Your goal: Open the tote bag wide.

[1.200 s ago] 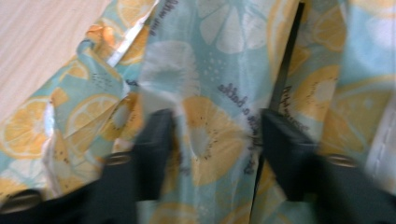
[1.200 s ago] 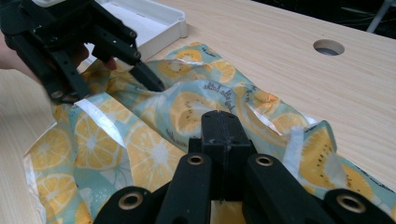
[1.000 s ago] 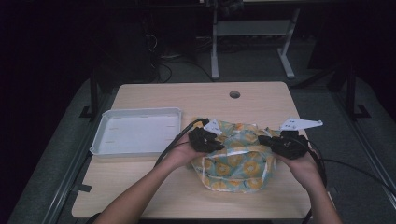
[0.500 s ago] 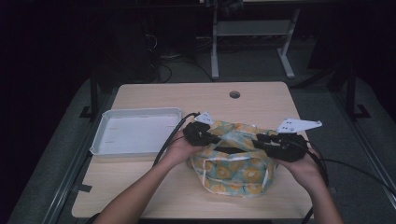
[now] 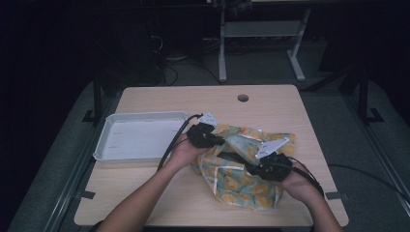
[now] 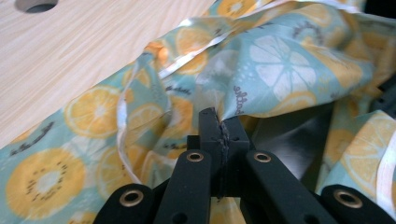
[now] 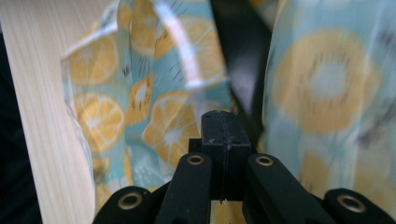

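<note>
Citrus-print cloth [image 5: 241,166], teal with orange and lemon slices, lies crumpled on the tabletop [image 5: 270,104], right of centre and reaching toward the front edge. White seams or straps run through the folds; a dark gap opens between its layers.

Left gripper [image 5: 216,141]: at the cloth's upper left edge, held in the person's left hand [image 5: 186,152]. In the left gripper view the jaws are pressed together with a fold of the cloth [image 6: 261,60] pinched at the tips; fabric rises from the pinch.

Right gripper [image 5: 251,169]: over the cloth's front right part, held in the right hand [image 5: 300,186], grey plate on top. In the right gripper view the jaws meet with no visible gap, the cloth [image 7: 173,121] directly behind the tips. Cannot tell from the blurred view whether fabric is caught between them.

White tray [image 5: 104,150]: near the left edge of the tabletop, just beside the left hand, apart from the cloth.

Round hole [image 5: 242,98] in the tabletop near the back edge.

Cables trail from both grippers toward the tabletop's front and sides.
</note>
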### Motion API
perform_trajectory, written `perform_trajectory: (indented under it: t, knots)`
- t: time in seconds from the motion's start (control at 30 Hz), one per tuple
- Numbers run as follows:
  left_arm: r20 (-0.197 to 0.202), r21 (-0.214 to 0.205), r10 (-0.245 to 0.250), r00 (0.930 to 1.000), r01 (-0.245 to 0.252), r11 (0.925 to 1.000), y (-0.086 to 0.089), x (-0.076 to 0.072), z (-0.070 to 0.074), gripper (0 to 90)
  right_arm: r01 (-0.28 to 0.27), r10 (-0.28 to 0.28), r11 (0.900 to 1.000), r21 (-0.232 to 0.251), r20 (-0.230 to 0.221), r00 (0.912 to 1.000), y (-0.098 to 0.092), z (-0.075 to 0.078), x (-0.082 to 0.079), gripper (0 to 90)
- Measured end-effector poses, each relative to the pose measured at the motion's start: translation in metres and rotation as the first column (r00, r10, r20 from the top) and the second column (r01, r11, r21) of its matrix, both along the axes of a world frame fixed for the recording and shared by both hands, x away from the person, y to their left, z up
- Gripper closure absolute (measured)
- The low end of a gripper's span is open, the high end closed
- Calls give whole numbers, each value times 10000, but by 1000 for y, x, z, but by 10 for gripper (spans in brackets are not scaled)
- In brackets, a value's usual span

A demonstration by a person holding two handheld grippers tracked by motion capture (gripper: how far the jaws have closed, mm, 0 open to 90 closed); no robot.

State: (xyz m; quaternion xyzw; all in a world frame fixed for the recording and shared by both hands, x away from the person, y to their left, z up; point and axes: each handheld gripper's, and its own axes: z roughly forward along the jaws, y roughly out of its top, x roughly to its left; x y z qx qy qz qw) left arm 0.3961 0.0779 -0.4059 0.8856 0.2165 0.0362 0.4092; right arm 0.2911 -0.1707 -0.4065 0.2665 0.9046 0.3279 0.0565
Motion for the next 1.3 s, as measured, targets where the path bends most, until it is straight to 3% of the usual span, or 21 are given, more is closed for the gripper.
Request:
perform_trajectory:
  t: [0.1,0.13,0.17,0.23,0.27,0.3,0.37,0.47,0.6,0.63,0.8,0.83,0.9,0.97,1.07,1.13,1.17,1.3]
  knots:
    - [28,129,145,9999,-146,9998,1,2,-2,900,-69,66,9999,-154,-177,9998,-1,-7,-2,897]
    - [-35,401,219,9998,-218,9990,2,4,-4,900,-137,119,9987,-484,-365,9993,-1,-16,-4,897]
    - [-35,401,219,9998,-218,9990,2,4,-4,900,-174,145,9978,-635,-459,9988,-1,-18,-5,898]
    - [-133,879,355,9993,-342,9955,1,6,-10,900,-286,243,9958,-869,-498,9985,-1,-25,-5,898]
    - [-133,879,355,9993,-342,9955,1,6,-10,900,-286,243,9958,-869,-498,9985,-1,-25,-5,898]
    - [-101,1269,430,9990,-413,9911,1,8,-14,900,-295,217,9916,-1263,-630,9978,0,-31,-6,898]
    - [-269,1377,505,9984,-463,9894,-1,9,-18,900,-408,315,9879,-1494,-643,9974,0,-36,-5,898]
    - [-303,1918,423,9986,-357,9808,-2,11,-24,900,-428,314,9857,-1631,-719,9969,2,-39,-5,898]
    - [-358,2312,449,9983,-354,9723,-6,10,-30,900,-484,352,9835,-1742,-777,9964,2,-42,-5,899]
    - [-353,2500,411,9985,-310,9677,-8,10,-34,900,-470,331,9837,-1733,-823,9961,2,-42,-5,898]
    - [-569,2592,359,9977,-200,9656,-11,10,-42,900,-448,307,9854,-1645,-872,9957,1,-42,-6,896]
    - [-527,2765,207,9984,-53,9610,-10,11,-42,900,-473,346,9856,-1626,-801,9962,0,-40,-6,889]
    - [-523,2809,163,9985,-10,9597,-11,11,-42,900,-395,279,9880,-1496,-786,9965,0,-36,-7,868]
    - [-632,2829,152,9979,34,9591,-12,10,-44,900,-124,79,9976,-674,-658,9978,-5,-20,-10,816]
    - [-630,2833,131,9979,53,9590,-12,10,-45,900,139,-142,9999,-99,-244,9996,-12,-3,-13,782]
    - [-644,2824,126,9978,62,9593,-12,11,-45,900,257,-257,9997,43,-59,9997,-14,2,-13,776]
    - [-667,2807,134,9977,59,9598,-12,11,-45,900,482,-488,9987,157,397,9980,-17,9,-12,722]
    - [-665,2788,142,9977,50,9603,-12,11,-45,900,846,-826,9962,-196,865,9928,-18,10,-8,663]
